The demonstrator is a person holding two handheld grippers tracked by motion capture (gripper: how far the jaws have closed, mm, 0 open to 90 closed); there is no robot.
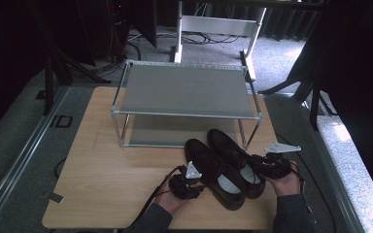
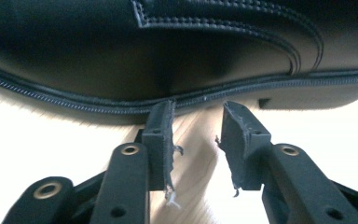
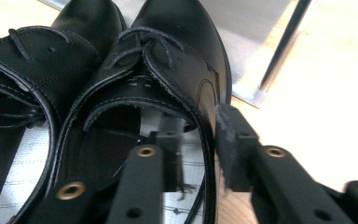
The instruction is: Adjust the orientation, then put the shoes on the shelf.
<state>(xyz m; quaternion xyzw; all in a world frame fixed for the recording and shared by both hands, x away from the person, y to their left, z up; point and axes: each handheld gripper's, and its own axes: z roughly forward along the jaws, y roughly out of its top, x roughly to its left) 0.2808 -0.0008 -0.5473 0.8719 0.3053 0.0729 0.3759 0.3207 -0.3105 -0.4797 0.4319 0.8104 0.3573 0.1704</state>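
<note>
While both shoes [image 1: 223, 167] point toes toward the table's [image 1: 107, 165] far edge, the left gripper [image 2: 200, 135] gapes empty and the right gripper's [image 3: 198, 140] parted jaws straddle a shoe wall.

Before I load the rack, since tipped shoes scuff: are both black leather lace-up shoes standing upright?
Upright: both black leather lace-up shoes rest sole-down on the wooden table, openings facing up.

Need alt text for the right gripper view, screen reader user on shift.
The right tongs straddle the side wall of a black lace-up shoe, one jaw inside its opening, one outside, not visibly pressing. A second black shoe sits close beside it on the wooden table, toes toward a metal rack leg.
</note>
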